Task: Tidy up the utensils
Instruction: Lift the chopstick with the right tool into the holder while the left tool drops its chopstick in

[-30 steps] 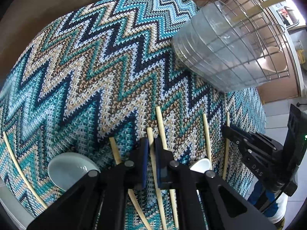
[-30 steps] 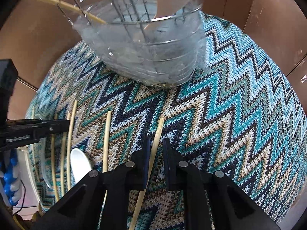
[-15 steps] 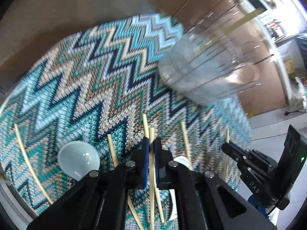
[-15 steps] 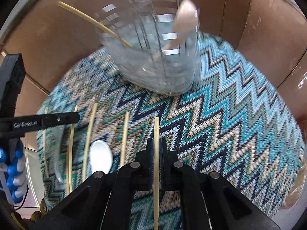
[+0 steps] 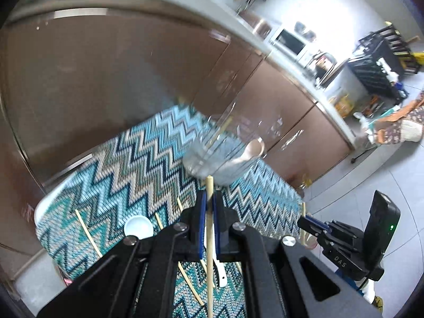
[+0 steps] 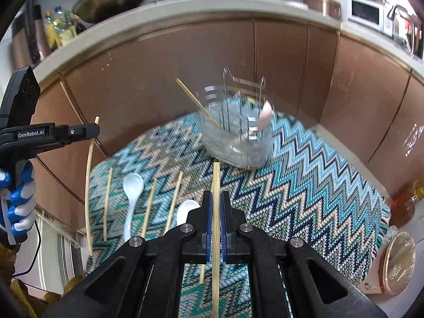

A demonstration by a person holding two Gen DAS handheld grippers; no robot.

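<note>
free: right half of mat (image 6: 304, 198) | blocking: holder (image 6: 238, 137) at back

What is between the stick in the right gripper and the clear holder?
Only bare zigzag mat, seen from the right wrist: the chopstick tip stops short of the holder.

Left gripper (image 5: 209, 206) fingers clamped tight on a chopstick (image 5: 210, 238), pointing down-forward. Right gripper (image 6: 216, 209) same, pinching its own chopstick (image 6: 216, 228). Blue-and-white gloved hand (image 6: 16, 206) grips the left handle.
</note>
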